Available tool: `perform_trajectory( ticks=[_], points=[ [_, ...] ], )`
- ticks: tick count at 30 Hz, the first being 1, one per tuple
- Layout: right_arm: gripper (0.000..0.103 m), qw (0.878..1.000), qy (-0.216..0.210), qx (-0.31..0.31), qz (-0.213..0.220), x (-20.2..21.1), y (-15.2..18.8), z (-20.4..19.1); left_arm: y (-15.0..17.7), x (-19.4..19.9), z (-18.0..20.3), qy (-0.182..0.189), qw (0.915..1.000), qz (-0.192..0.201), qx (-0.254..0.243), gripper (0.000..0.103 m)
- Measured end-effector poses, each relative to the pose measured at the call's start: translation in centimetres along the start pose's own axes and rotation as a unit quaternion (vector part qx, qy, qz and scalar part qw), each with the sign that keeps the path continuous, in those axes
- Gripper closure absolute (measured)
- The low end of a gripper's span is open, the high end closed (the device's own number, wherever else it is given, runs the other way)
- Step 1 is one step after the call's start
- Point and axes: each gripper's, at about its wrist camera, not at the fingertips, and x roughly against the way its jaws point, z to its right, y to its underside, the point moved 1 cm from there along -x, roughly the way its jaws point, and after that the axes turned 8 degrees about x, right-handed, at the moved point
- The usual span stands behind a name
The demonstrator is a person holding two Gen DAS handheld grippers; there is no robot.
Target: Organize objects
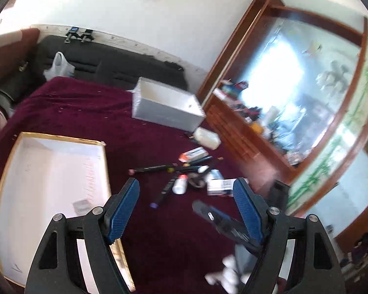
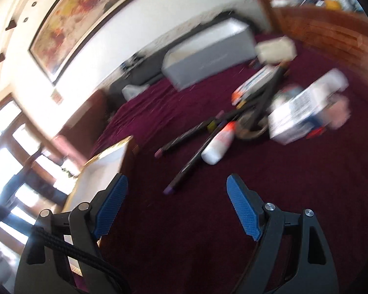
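A pile of small objects lies on the maroon cloth (image 1: 81, 112): black markers (image 1: 154, 169), a white bottle with a red cap (image 1: 179, 184), small printed cartons (image 1: 219, 185) and a toothpaste-like box (image 1: 193, 153). My left gripper (image 1: 186, 196) is open and empty, just short of the pile. My right gripper (image 2: 176, 191) is open and empty, above the cloth near a purple-tipped marker (image 2: 184, 171); the white bottle (image 2: 218, 144) and a carton (image 2: 296, 112) lie beyond it. The right gripper also shows in the left wrist view (image 1: 223, 220), low and blurred.
A shallow gold-edged white box (image 1: 51, 183) sits at the left; it also shows in the right wrist view (image 2: 103, 164). A grey open box (image 1: 164, 103) stands farther back. A white block (image 1: 206, 138) lies beside it. A wooden cabinet (image 1: 245, 132) with clutter is on the right.
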Motion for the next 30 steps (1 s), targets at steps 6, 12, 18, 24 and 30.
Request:
perform_trajectory(
  ticks=[6, 12, 18, 24, 30],
  points=[
    [0.02, 1.0, 0.022, -0.001, -0.009, 3.7, 1.6, 2.1, -0.1, -9.4, -1.0, -0.063, 0.9926, -0.078, -0.068, 0.029],
    [0.02, 0.99, 0.122, -0.063, 0.034, 9.1, -0.3, 9.8, 2.1, -19.1, -0.1, -0.141, 0.9693, -0.137, -0.147, 0.03],
    [0.02, 0.988, 0.123, -0.076, 0.056, 10.6, -1.8, 11.9, 3.8, -22.8, -0.5, -0.19, 0.9501, -0.178, -0.171, 0.034],
    [0.02, 0.993, 0.101, -0.05, 0.039, 9.3, -3.0, 10.8, 4.8, -24.5, -0.5, -0.179, 0.9469, -0.204, -0.172, 0.061],
    [0.02, 0.996, 0.087, -0.028, 0.017, 7.6, -3.7, 8.7, 5.3, -23.8, 0.5, -0.161, 0.9474, -0.218, -0.17, 0.092]
  ],
)
